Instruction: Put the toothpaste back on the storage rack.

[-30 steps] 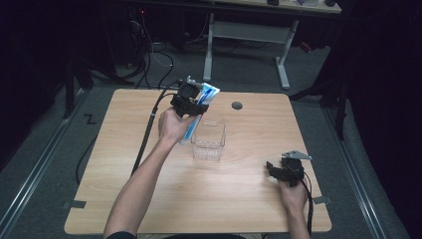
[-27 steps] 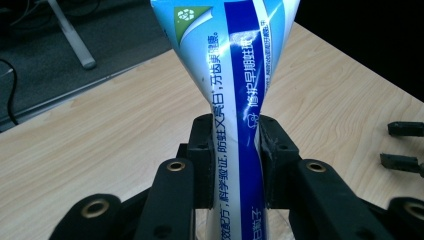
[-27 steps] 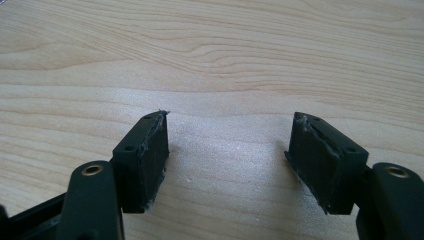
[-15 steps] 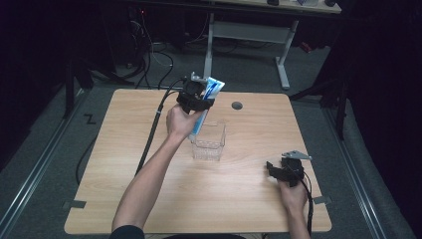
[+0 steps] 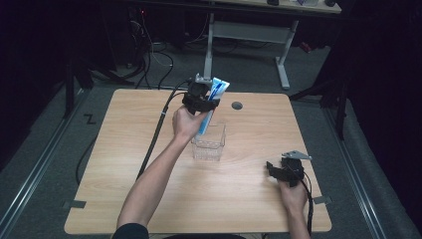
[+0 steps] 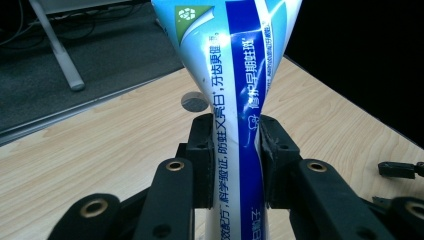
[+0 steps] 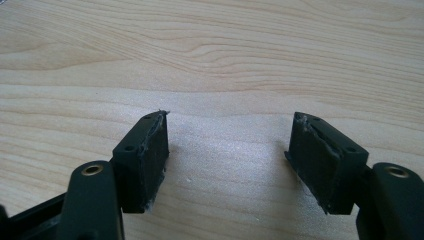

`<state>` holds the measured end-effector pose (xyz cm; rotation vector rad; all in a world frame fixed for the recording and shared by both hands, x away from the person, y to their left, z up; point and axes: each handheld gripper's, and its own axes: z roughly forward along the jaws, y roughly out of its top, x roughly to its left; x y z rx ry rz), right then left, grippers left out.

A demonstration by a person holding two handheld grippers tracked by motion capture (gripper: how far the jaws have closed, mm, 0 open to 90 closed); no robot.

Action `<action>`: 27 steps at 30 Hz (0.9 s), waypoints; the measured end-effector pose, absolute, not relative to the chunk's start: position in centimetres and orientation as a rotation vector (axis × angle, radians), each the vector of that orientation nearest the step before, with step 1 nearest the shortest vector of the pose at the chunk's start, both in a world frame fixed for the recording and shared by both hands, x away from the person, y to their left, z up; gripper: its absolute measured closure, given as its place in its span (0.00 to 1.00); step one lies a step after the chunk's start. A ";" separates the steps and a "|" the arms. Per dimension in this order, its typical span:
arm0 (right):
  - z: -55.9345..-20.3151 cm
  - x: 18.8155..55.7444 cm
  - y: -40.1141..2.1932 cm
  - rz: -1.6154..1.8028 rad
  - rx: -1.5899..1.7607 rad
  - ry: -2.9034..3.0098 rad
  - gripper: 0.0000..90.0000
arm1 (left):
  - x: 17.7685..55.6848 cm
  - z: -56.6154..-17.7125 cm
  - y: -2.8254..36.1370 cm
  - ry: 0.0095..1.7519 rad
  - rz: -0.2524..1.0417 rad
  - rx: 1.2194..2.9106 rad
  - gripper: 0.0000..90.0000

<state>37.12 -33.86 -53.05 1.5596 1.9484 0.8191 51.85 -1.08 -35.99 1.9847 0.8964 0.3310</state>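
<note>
While the left gripper (image 5: 203,102) clenches a blue-and-white toothpaste tube (image 6: 235,100) upright above the small clear plastic box (image 5: 209,144) at mid-table, the right gripper (image 7: 227,165) rests released — jaws wide apart — on the pale wooden table (image 5: 124,149).

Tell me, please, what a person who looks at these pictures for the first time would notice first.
The eye goes first to the blue and white toothpaste tube, pinched in the left gripper and held tilted above the clear plastic container near the middle of the wooden table. Next comes the right gripper, low at the table's near right, with its jaws apart and nothing between them.
</note>
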 end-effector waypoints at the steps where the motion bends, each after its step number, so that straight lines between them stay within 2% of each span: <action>1: -53.0 37.1 -33.9 0.818 1.560 1.949 0.36 | 51.8 -36.1 -1.2 0.896 0.329 1.986 0.79; 27: -53.0 37.1 -33.9 0.817 1.560 1.949 0.36 | 52.0 -37.7 -2.4 0.892 0.313 2.053 0.79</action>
